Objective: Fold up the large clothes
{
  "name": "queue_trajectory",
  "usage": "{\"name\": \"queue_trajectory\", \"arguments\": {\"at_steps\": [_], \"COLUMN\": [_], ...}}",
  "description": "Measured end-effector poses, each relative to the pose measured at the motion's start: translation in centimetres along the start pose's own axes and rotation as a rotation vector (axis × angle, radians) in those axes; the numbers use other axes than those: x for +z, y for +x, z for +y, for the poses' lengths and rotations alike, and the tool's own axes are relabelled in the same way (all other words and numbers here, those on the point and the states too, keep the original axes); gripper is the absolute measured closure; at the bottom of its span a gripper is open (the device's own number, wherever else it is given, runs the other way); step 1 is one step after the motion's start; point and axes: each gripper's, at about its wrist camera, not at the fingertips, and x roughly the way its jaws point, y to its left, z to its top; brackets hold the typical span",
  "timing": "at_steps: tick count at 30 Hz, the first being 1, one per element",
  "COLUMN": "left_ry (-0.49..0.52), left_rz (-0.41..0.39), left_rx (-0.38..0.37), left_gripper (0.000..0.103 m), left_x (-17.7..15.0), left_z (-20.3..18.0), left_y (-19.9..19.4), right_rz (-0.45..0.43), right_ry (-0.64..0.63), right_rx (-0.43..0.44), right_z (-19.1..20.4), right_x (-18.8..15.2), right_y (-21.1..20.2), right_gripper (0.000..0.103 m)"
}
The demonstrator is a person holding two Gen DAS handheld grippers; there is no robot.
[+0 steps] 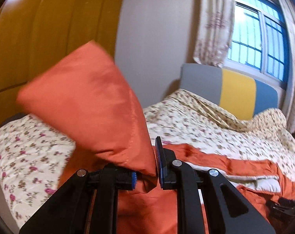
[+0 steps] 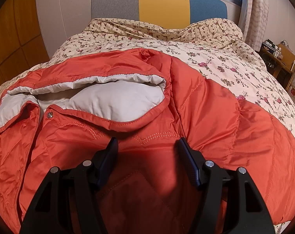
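One orange padded jacket (image 2: pixel 196 105) lies spread on the floral bedspread (image 2: pixel 235 66), its pale grey lining showing in the hood, one snap at the collar. The left gripper (image 1: pixel 156 172) pinches a lifted sleeve (image 1: pixel 92 105), jaws clamped on the fabric. The right gripper (image 2: pixel 147 148) hovers over the chest, jaws spread apart, holding nothing.
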Motion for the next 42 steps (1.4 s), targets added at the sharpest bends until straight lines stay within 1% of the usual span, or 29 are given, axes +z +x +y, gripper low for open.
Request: {"name": "queue_trajectory", "arguments": {"at_steps": [3, 7, 10, 14, 15, 17, 20, 23, 25, 27, 28, 29, 30, 31, 32, 35, 37, 39, 40, 41, 42], "left_ry": [0.047, 0.126, 0.191, 0.318, 0.339, 0.383, 0.416, 0.482, 0.531, 0.559, 0.562, 0.558, 0.54, 0.515, 0.497, 0.418, 0.364, 0.292, 0.254, 0.215, 0.174], "left_rz": [-0.01, -0.013, 0.002, 0.027, 0.035, 0.066, 0.118, 0.186, 0.266, 0.309, 0.313, 0.313, 0.31, 0.295, 0.281, 0.245, 0.224, 0.206, 0.197, 0.191, 0.19], "left_rx": [-0.026, -0.079, -0.149, -0.238, -0.249, -0.283, -0.332, -0.388, -0.437, -0.457, -0.461, -0.471, -0.479, -0.489, -0.501, -0.536, -0.538, -0.5, -0.476, -0.448, -0.404], "left_gripper": [0.087, 0.087, 0.087, 0.087, 0.087, 0.087, 0.087, 0.087, 0.087, 0.087, 0.079, 0.059, 0.045, 0.024, 0.016, 0.016, 0.016, 0.016, 0.018, 0.023, 0.025], "left_x": [-0.6, -1.7, -3.0, -4.7, -4.9, -5.6, -6.2, -7.2, -8.4, -9.0, -9.0, -8.9, -8.6, -8.4, -8.1, -6.5, -5.6, -4.3, -3.7, -3.2, -2.6], "left_z": [-2.2, -5.6, -8.7, -12.7, -13.2, -14.5, -15.8, -17.0, -17.8, -18.3, -18.3, -18.2, -17.9, -17.4, -17.0, -15.0, -13.4, -11.1, -10.0, -8.6, -7.0], "left_y": [-0.1, -0.5, -0.8, -1.0, -0.9, -0.3, 0.7, 1.8, 2.6, 3.0, 2.9, 2.7, 2.3, 1.5, 1.0, -0.7, -1.1, -0.8, -0.5, -0.1, 0.7], "right_rz": [0.0, -0.001, -0.001, -0.001, -0.001, -0.001, -0.001, -0.001, -0.001, -0.001, -0.001, -0.001, -0.001, -0.001, -0.002, -0.004, -0.017, -0.043, -0.059, -0.089, -0.122], "right_ry": [0.001, 0.001, 0.001, 0.002, 0.003, 0.006, 0.01, 0.015, 0.017, 0.018, 0.018, 0.018, 0.018, 0.019, 0.02, 0.018, 0.029, 0.063, 0.081, 0.111, 0.132], "right_rx": [0.001, 0.001, 0.001, 0.002, 0.003, 0.008, 0.012, 0.017, 0.02, 0.02, 0.02, 0.02, 0.021, 0.022, 0.022, 0.019, 0.022, 0.025, 0.027, 0.01, -0.02], "right_z": [0.0, 0.0, -0.1, 0.0, 0.0, 0.0, 0.1, -0.1, -0.1, -0.2, -0.2, -0.2, -0.3, -0.3, -0.3, -0.2, -0.6, -1.2, -1.6, -2.0, -2.3], "right_x": [0.0, 0.0, 0.0, 0.0, 0.0, 0.1, 0.0, -0.1, 0.0, -0.1, -0.1, -0.1, -0.1, -0.1, -0.1, -0.1, -0.1, 0.0, 0.0, 0.0, 0.0], "right_y": [0.0, 0.0, 0.0, 0.0, 0.0, 0.0, 0.1, 0.0, 0.0, 0.0, 0.0, 0.0, 0.0, -0.1, -0.1, -0.1, -0.4, -1.2, -1.7, -2.7, -3.7], "right_gripper": [0.039, 0.039, 0.039, 0.039, 0.039, 0.039, 0.039, 0.039, 0.039, 0.039, 0.039, 0.039, 0.038, 0.038, 0.038, 0.038, 0.038, 0.039, 0.04, 0.04, 0.04]}}
